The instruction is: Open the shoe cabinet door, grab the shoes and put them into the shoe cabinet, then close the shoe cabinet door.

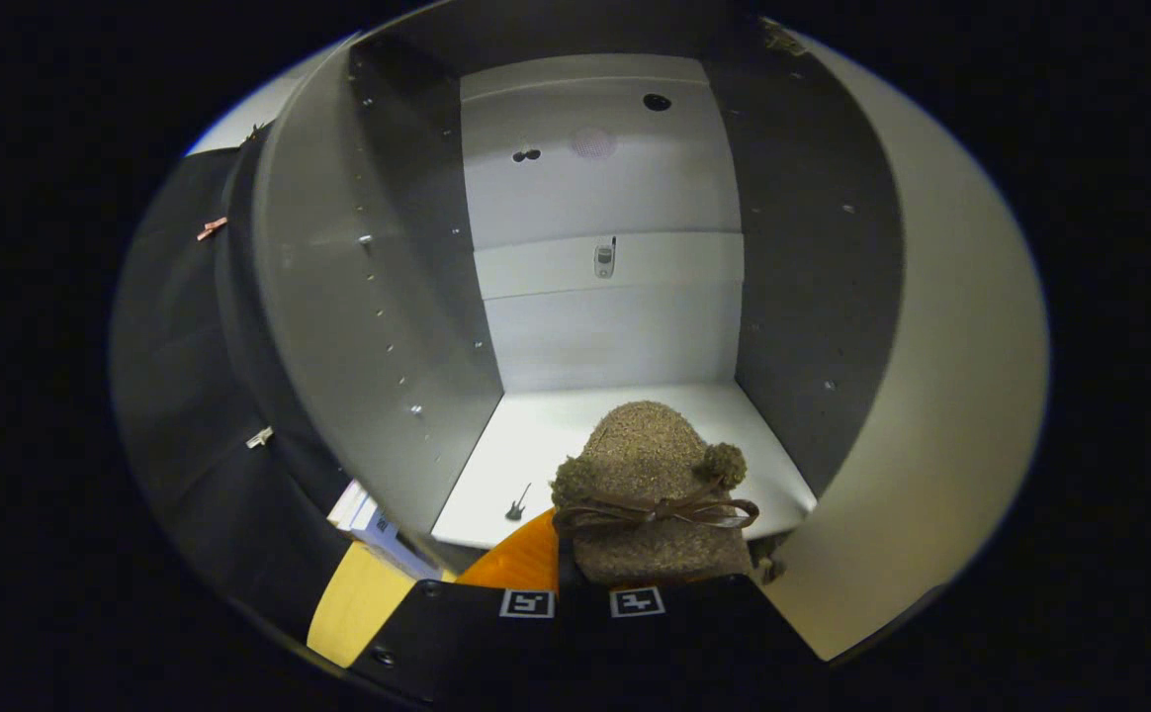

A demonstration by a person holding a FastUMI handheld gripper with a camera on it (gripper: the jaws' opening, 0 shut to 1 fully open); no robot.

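Note:
A brown fuzzy shoe (653, 494) with a bow and two pompoms sits between my fingers, toe pointing into the shoe cabinet. My gripper (581, 591) is shut on the shoe's heel end. The toe reaches over the front edge of the white cabinet floor (546, 440). The cabinet stands open, with a pale back wall (605, 316) and dark inner side walls. Its grey door (338, 316) is swung open to the left of the shoe.
The cabinet's light outer side (941, 396) rises to the right of the shoe. A small dark fitting (516, 508) lies on the cabinet floor near the front. Below the door are an orange surface (521, 562), a yellow surface (358, 601) and some white packets (366, 516).

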